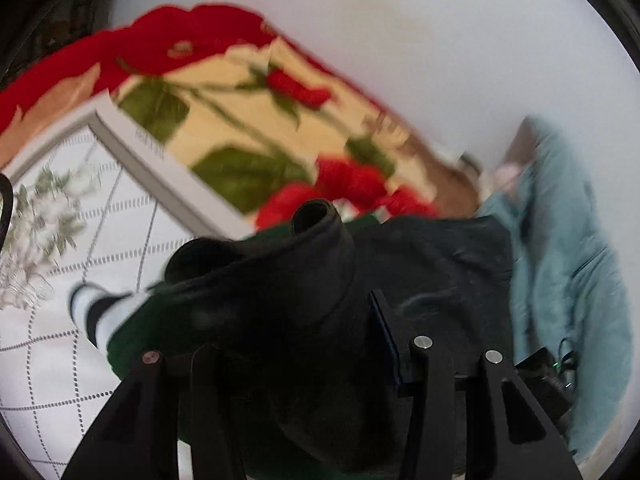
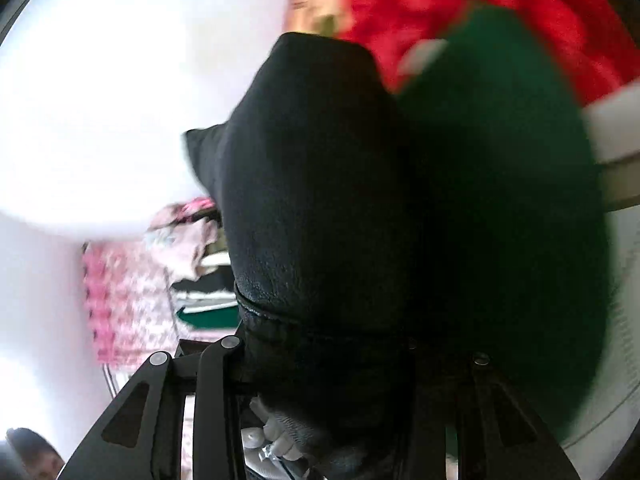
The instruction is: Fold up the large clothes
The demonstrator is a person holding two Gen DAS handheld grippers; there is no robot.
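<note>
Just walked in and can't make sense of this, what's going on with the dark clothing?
A person holding a gripper in each hand is handling a dark green and black garment with white striped cuffs. Fabric is bunched between the fingers of both the left gripper and the right gripper, so each looks shut on it. The garment is lifted and crumpled, not yet folded, above a white patterned sheet and a red floral blanket. Both views are motion-blurred.

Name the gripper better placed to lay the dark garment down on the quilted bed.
Left, probably: the left gripper holds the dark garment right beside the quilted bed; the right view shows mostly wall.
</note>
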